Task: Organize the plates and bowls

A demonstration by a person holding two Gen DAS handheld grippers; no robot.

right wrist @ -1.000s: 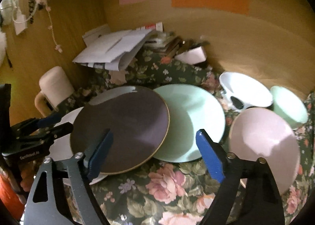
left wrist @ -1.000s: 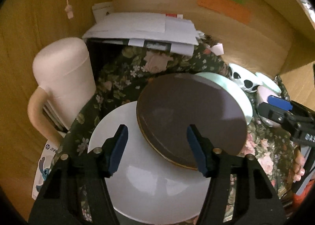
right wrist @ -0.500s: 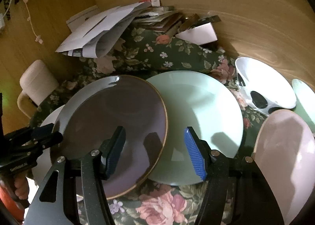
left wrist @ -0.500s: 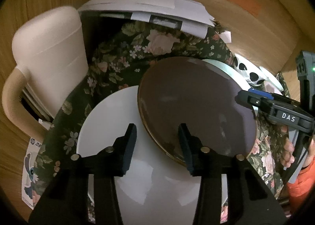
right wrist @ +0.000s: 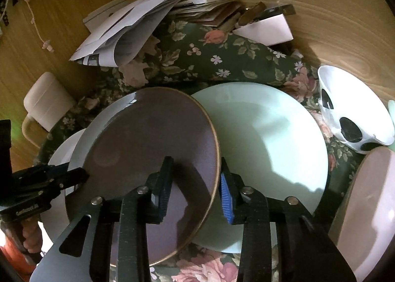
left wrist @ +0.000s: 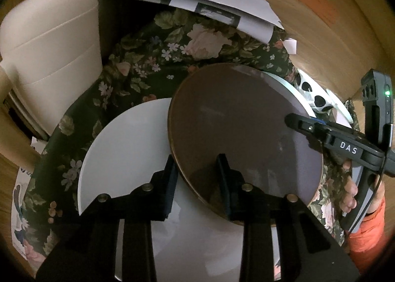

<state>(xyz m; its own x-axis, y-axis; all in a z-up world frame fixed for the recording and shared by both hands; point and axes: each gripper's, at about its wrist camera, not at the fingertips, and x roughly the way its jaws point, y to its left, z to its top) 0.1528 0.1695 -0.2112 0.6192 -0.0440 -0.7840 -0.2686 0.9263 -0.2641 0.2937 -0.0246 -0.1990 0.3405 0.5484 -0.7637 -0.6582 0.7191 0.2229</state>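
A: Brown plate (right wrist: 148, 148): where does it sit?
B: Middle of the floral-clothed counter (right wrist: 202, 59). Left edge overlaps the white plate (left wrist: 128, 148), right edge overlaps the pale green plate (right wrist: 266, 143).
A: Left tool (left wrist: 197, 178)?
B: Fingers astride the brown plate's near-left rim, one each side, gap narrow. Cannot tell whether they actually pinch it.
A: Right tool (right wrist: 195, 183)?
B: Same story on the right rim: one finger over the plate, blue-padded finger just outside the gold edge. Contact unclear.
A: Surroundings?
B: Spotted bowl (right wrist: 350, 114) and pink bowl (right wrist: 370, 208) at right, cream mug (left wrist: 49, 42) left, papers (right wrist: 128, 27) behind.
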